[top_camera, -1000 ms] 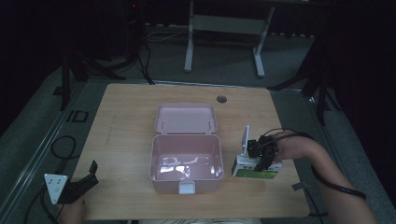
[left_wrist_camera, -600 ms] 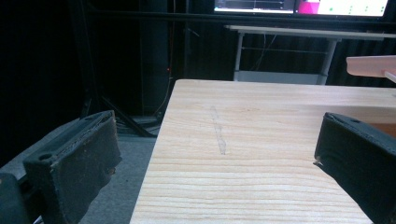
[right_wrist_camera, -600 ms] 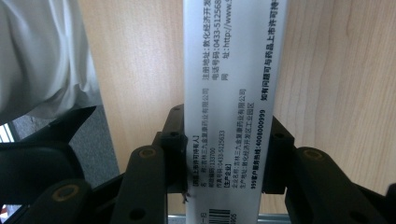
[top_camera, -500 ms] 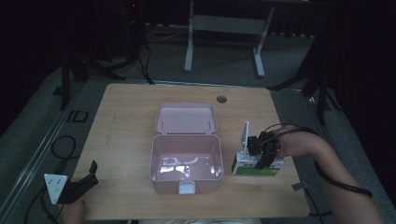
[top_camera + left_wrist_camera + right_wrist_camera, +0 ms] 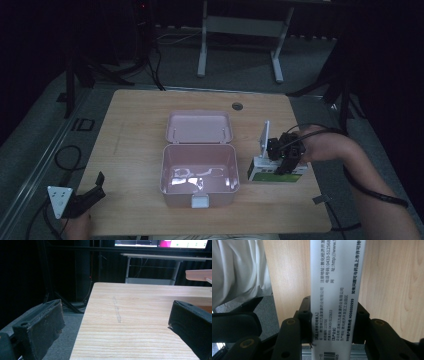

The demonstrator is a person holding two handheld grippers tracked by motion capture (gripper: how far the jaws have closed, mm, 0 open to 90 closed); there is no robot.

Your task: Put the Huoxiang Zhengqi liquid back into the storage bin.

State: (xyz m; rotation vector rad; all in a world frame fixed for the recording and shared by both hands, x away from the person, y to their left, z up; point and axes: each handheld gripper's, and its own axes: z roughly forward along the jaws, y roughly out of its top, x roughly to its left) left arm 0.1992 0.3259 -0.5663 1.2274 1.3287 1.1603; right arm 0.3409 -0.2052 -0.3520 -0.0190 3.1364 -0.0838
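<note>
White carton [image 5: 334, 290] sits at centre right of the high view, just right of the open pink box [image 5: 200, 172], clamped by the right gripper [image 5: 286, 159]. Since the grip looks narrow, the carton could twist or slip if lifted. At lower left, the left gripper [image 5: 86, 199] gapes, holding nothing.

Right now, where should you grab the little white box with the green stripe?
Grip the white box across its narrow width, coming from above on the right side. It lies flat on the table beside the open pink case, long sides free. The right tool already pinches it that way, probably securely.
</note>
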